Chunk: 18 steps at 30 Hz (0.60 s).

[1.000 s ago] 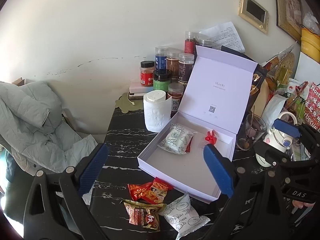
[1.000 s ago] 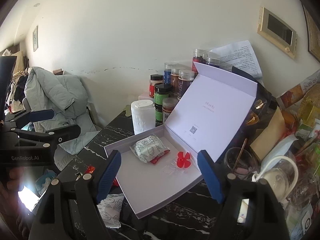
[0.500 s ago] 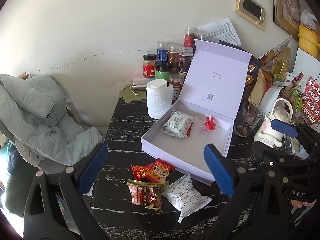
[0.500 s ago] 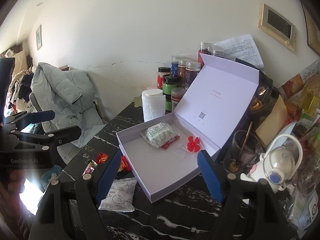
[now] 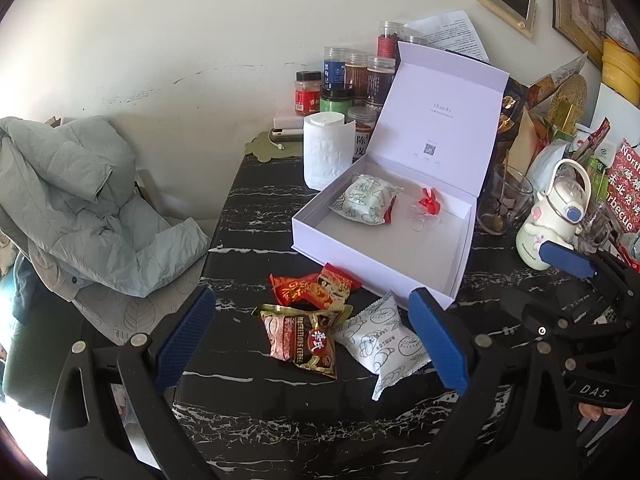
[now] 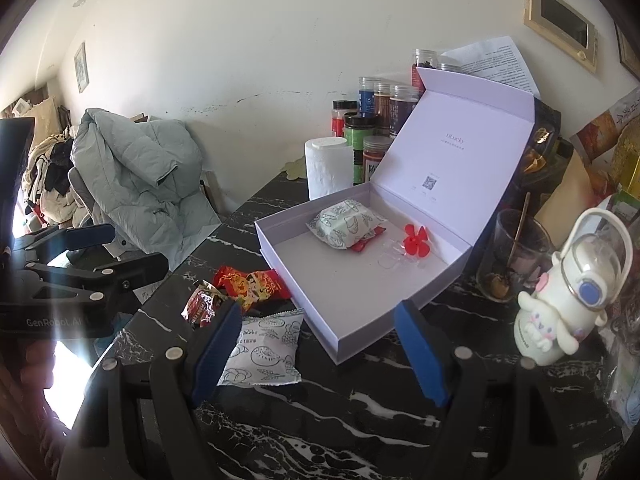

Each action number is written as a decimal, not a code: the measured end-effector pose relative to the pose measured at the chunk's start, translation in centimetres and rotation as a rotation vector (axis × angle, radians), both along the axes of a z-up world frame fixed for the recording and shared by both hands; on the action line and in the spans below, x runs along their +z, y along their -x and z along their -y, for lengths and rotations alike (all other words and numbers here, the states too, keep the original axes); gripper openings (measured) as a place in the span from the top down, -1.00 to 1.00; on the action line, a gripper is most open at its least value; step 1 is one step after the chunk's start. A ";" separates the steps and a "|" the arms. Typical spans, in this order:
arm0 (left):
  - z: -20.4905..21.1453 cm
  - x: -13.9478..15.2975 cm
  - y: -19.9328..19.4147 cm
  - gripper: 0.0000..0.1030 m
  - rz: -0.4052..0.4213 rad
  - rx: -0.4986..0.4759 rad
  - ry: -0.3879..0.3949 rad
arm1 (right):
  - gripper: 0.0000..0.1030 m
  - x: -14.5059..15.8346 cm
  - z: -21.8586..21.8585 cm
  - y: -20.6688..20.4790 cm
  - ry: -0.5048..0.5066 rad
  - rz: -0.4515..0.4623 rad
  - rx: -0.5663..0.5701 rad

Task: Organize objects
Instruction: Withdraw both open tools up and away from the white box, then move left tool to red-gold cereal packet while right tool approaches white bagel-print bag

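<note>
An open white gift box (image 5: 424,280) (image 6: 360,340) sits on the black marble table with its lid up. Inside lie a green-patterned snack pack (image 5: 366,202) (image 6: 346,222) and a red flower clip (image 5: 430,202) (image 6: 415,240). In front of the box lie a red packet (image 5: 310,288) (image 6: 250,282), a brown cereal packet (image 5: 306,336) (image 6: 202,304) and a white patterned packet (image 5: 386,342) (image 6: 266,350). My left gripper (image 5: 312,342) is open and empty above the loose packets. My right gripper (image 6: 316,354) is open and empty near the box's front corner.
A paper roll (image 5: 326,148), several spice jars (image 5: 356,76), a glass cup (image 5: 506,204) and a white cartoon bottle (image 5: 554,220) (image 6: 560,300) crowd the back and right. A grey jacket (image 5: 80,200) lies on a chair at left.
Both grippers have pulled back from the box, so more of the table and the three loose packets now show. Both stay open; nothing on the table moved.
</note>
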<state>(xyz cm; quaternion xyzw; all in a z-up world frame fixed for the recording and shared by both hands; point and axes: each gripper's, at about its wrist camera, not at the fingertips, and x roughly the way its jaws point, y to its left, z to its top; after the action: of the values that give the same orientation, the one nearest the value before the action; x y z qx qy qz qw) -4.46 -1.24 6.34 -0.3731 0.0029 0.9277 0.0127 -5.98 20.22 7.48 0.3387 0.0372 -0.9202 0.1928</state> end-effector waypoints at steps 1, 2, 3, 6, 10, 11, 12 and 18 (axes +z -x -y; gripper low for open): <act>0.1 -0.3 -0.1 -0.89 0.004 0.002 -0.001 | -0.55 -0.3 0.1 -0.1 0.002 0.004 0.003; 0.2 -0.6 -0.2 -0.89 0.009 0.003 -0.002 | -0.55 -0.5 0.2 -0.1 0.003 0.009 0.007; 0.3 -0.9 -0.3 -0.89 0.014 0.004 -0.003 | -0.55 -0.8 0.4 -0.2 0.003 0.015 0.011; 0.8 -1.9 -0.3 -0.89 0.036 0.006 -0.010 | -0.55 -1.7 0.8 -0.3 0.001 0.030 0.024; 1.3 -3.3 -0.2 -0.89 0.061 0.005 -0.014 | -0.55 -3.0 1.4 -0.4 0.012 0.048 0.044; 1.4 -3.6 -0.2 -0.89 0.067 0.002 -0.013 | -0.55 -3.4 1.5 -0.5 0.015 0.054 0.049; 1.4 -3.9 -0.3 -0.89 0.071 0.000 -0.013 | -0.55 -3.8 1.7 -0.5 0.018 0.061 0.056; 1.8 -6.1 -0.1 -0.89 0.112 -0.010 -0.014 | -0.55 -5.6 2.8 -0.4 0.019 0.096 0.086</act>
<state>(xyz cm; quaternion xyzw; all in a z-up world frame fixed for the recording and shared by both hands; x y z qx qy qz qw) -4.38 -3.04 0.23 -0.4242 -0.0022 0.9054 0.0202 -5.57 17.44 1.88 0.3785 0.0339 -0.8941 0.2370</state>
